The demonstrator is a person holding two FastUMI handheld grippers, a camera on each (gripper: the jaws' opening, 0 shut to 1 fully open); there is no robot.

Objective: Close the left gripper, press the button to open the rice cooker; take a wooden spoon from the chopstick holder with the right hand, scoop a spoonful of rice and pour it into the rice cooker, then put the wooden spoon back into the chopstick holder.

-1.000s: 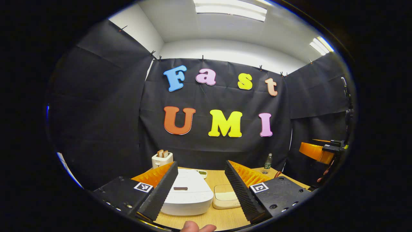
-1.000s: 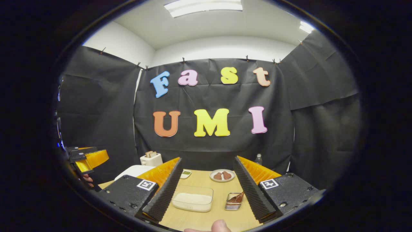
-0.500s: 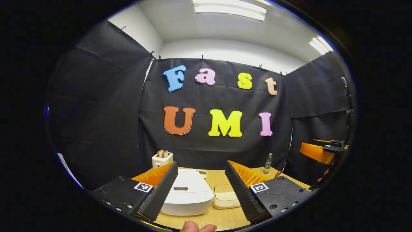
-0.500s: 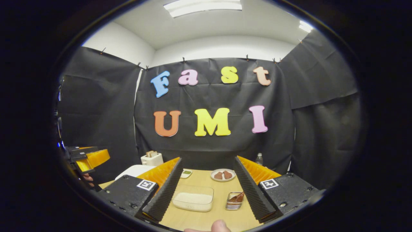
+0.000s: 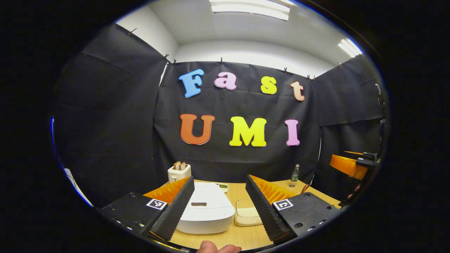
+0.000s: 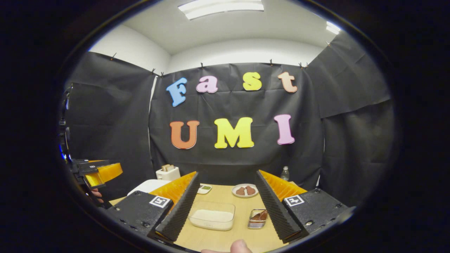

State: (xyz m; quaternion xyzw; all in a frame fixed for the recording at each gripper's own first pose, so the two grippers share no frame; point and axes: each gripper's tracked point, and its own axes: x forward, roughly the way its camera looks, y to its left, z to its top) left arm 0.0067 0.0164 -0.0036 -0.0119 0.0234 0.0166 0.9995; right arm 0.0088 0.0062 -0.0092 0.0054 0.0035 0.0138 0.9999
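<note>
A white rice cooker [image 5: 205, 211] with its lid down sits on the wooden table [image 5: 242, 239], a dark button strip [image 5: 199, 203] on its top. My left gripper [image 5: 219, 180] hangs open above and in front of it, holding nothing. Right of the cooker lies a clear container of rice [image 5: 247, 215]. In the right gripper view that rice container [image 6: 212, 215] is between the fingers of my open, empty right gripper [image 6: 227, 174]. A small metal chopstick holder [image 6: 258, 219] with the wooden spoon [image 6: 262, 215] in it stands by the right finger.
A toaster [image 5: 179, 172] with bread, a small green-filled dish [image 6: 204, 188], a plate of brown food [image 6: 245, 190] and a water bottle [image 6: 285, 173] stand along the table's back. The other gripper [image 5: 351, 164] is at the far right edge. A thumb [image 6: 242, 246] shows at the bottom.
Both views have drifted slightly, the left gripper tipping a little so the table's objects sit lower. Both grippers stay open and nothing was grasped.
</note>
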